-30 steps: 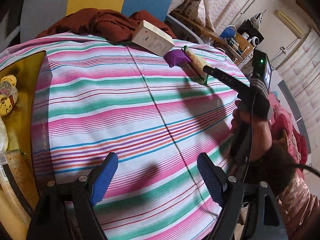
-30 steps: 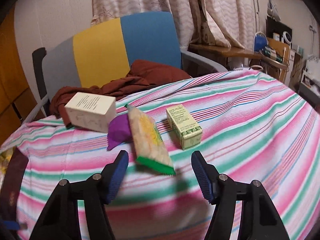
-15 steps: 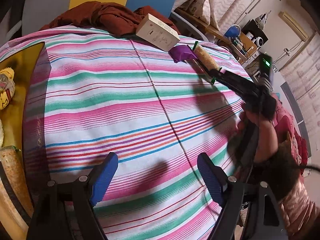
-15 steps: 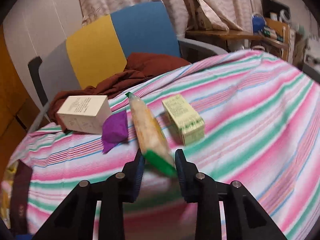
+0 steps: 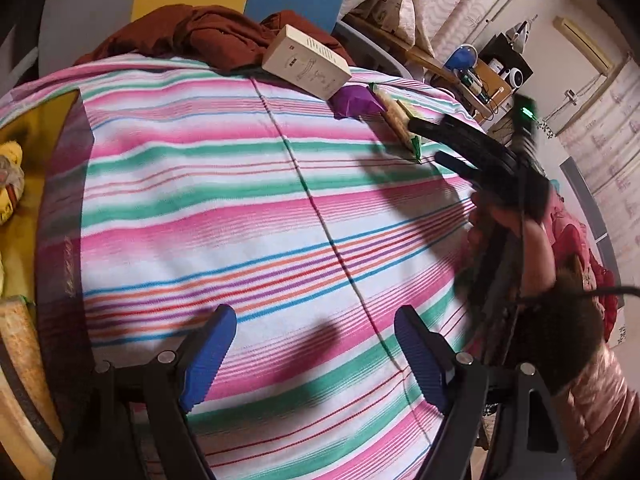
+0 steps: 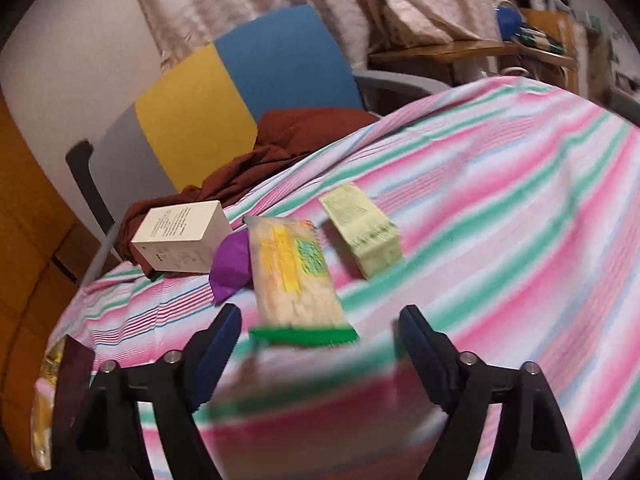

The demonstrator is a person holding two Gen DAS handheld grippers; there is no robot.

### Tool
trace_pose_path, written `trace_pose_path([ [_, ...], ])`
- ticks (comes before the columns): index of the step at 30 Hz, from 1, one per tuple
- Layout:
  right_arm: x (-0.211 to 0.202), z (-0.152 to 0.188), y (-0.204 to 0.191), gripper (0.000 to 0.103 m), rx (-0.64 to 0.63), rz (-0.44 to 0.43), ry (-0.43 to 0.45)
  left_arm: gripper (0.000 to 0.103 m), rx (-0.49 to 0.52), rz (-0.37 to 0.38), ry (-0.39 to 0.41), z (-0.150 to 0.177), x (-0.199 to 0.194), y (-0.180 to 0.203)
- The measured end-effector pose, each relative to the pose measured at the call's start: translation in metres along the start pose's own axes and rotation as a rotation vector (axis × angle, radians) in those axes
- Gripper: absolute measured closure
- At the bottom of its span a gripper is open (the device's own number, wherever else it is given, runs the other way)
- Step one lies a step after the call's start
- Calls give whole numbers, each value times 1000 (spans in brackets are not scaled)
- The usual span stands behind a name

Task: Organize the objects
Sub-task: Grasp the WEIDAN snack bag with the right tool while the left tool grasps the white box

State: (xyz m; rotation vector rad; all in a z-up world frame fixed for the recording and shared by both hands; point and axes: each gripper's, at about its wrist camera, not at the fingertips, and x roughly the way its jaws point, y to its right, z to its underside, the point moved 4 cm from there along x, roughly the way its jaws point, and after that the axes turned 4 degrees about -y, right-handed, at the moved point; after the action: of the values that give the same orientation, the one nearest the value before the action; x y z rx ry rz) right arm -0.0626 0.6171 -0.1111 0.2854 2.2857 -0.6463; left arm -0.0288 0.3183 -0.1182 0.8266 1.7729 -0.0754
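A long snack packet [image 6: 292,276] with a green end lies flat on the striped cloth [image 6: 500,208]. Its green end sits between the tips of my right gripper [image 6: 320,332], whose jaws are opening and do not touch it. Left of the packet are a purple pouch [image 6: 232,264] and a white box [image 6: 180,236]; a pale green box [image 6: 362,230] lies to its right. In the left wrist view the right gripper [image 5: 430,142] reaches to the packet [image 5: 394,118], beside the pouch [image 5: 352,102] and white box [image 5: 306,62]. My left gripper [image 5: 316,320] hangs open over bare cloth [image 5: 240,208].
A brown garment [image 6: 304,128] is heaped at the far table edge before a grey, yellow and blue chair [image 6: 224,92]. A yellow tray [image 5: 24,184] with packets sits at the left edge. A cluttered wooden shelf [image 6: 520,48] stands at the back right.
Half a second ago the right gripper was shut on the packet's green end, which stood tilted on edge. Now its jaws stand apart and the packet lies flat. The left gripper stays put.
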Motion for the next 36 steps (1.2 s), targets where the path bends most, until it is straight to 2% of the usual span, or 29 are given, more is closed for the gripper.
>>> trace_pose_path([
  [2,20,-8,-4,32,8,-16,-42,20,21,-16,5,-6,-2,2],
  [3,26,-10,-4,32,19,-22,-53,20,32,-19,8,-11,-2,3],
  [4,30,-12,-5,38,24,-17,-44,20,40,-22,12,-15,-3,3],
  [5,31,-14,-6,54,20,-17,-39,20,49,-30,17,-20,-3,4],
  [8,30,-10,-9,55,-2,-20,-41,20,78,-51,27,-42,1,5],
  [12,9,9,-6,56,-22,56,-32,20,105,-83,52,-82,7,4],
  [14,-6,21,3,56,-6,93,-15,20,116,-88,75,-110,11,4],
  [19,-26,35,27,56,86,72,40,20,144,-90,144,-191,27,8],
  [22,-25,36,27,56,82,76,50,20,136,-74,150,-232,42,10],
  [25,-25,37,25,56,70,88,54,20,170,-152,145,-258,64,4],
  [27,-25,36,26,55,75,79,59,20,145,-110,115,-262,74,-1],
  [28,-22,35,23,55,79,74,60,20,122,-35,96,-258,78,-2],
  [31,-22,35,24,55,85,66,66,20,128,75,44,-240,82,9],
  [34,-23,35,25,55,93,56,71,20,216,161,-21,-204,80,37],
  [36,-23,35,26,55,99,49,74,20,305,148,-52,-181,78,53],
])
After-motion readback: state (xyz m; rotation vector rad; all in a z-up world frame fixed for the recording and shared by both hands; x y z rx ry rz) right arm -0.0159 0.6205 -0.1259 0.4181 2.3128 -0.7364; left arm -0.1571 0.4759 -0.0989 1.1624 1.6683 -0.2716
